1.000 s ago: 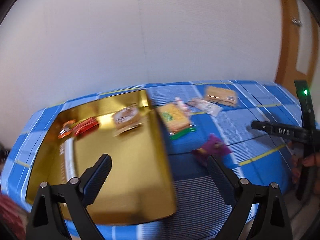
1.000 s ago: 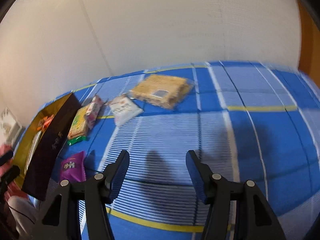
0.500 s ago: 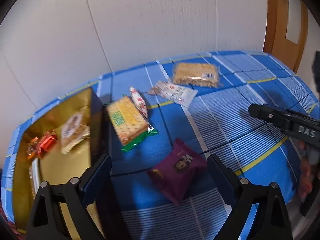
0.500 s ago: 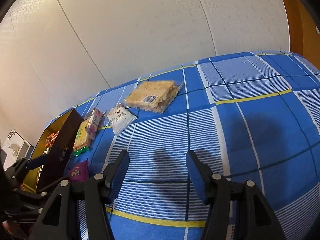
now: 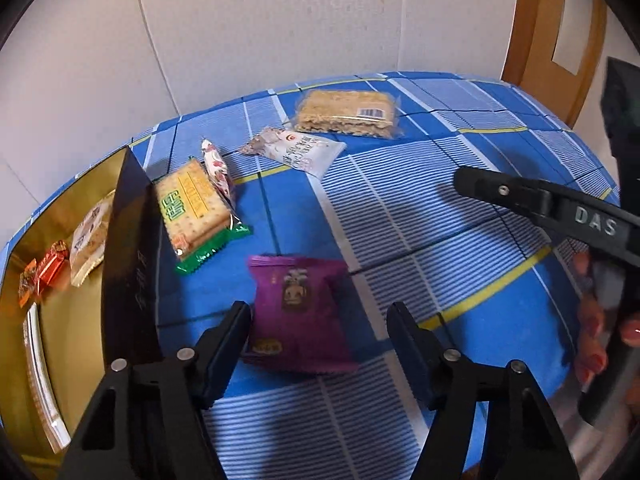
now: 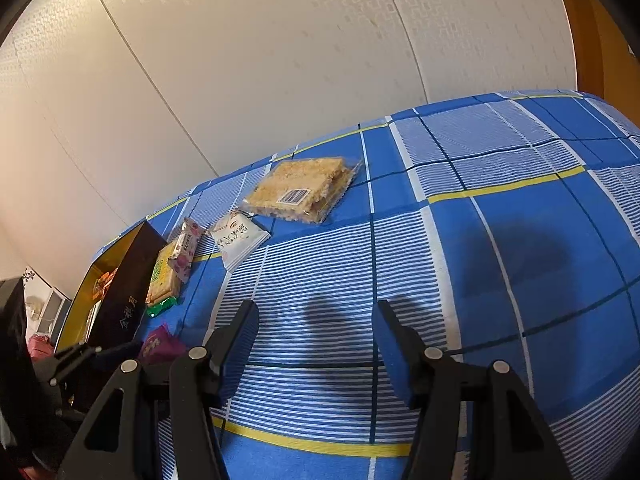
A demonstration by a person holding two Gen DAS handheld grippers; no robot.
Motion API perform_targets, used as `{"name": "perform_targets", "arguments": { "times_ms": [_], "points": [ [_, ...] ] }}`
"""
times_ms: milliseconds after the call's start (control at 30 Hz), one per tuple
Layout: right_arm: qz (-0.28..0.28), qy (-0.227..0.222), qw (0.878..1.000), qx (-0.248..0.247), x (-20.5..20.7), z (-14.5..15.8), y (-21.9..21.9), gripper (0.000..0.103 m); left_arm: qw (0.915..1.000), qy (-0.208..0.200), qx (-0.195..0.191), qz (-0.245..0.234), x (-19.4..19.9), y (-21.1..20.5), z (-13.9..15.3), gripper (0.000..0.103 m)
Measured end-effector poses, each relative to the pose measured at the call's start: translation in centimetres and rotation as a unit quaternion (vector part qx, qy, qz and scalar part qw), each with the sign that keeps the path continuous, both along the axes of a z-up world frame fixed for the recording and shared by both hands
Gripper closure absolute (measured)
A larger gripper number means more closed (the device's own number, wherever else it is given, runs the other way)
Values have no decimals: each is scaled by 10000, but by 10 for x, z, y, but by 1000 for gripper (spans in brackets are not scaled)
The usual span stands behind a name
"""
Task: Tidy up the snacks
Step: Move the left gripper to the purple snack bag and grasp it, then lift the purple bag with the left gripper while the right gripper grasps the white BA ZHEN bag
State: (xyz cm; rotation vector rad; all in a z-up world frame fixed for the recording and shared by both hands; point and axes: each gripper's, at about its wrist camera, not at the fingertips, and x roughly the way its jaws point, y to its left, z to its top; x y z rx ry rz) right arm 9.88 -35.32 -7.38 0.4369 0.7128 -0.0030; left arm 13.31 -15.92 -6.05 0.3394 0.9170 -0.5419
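Closing around a glossy purple snack packet (image 5: pixel 298 312) lying flat on the blue checked table (image 5: pixel 460 264), the left gripper (image 5: pixel 318 350) is being narrowed, pads not yet pressing. The slick, puffy wrapper is likely being put at risk of sliding or being pinched at its edge only. The right gripper (image 6: pixel 316 344) is being held half open, empty. Farther off, the gold-lined box (image 5: pixel 128 248) is being kept beside crinkly cracker packs.

We are seeing a blue tablecloth (image 5: pixel 400 208) checked with white stripes and yellow lines, a purple snack packet (image 5: pixel 298 312), a yellow-and-green cracker pack (image 5: pixel 192 208), and a box (image 5: pixel 128 264) showing gold inside, black outside.
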Motion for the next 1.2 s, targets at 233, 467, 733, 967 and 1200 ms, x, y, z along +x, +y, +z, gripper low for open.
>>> {"name": "perform_targets", "arguments": {
  "times_ms": [233,467,733,967,1200],
  "points": [
    [14,-9,10000,-30,0,0,1,43,9984,149,-250,495,12,8,-4,36],
    [43,-12,10000,-55,0,0,2,43,9983,-64,-174,545,12,-2,-9,55],
    [284,-171,9994,59,-1,4,6,43,9947,-357,-598,758,6,6,-15,53],
    [664,-157,9976,-76,9,3,22,43,9915,-742,-760,757,-4,8,-20,53],
    [966,102,9947,-346,53,4,36,43,9900,-802,-842,796,-5,8,-20,53]
  ]
}}
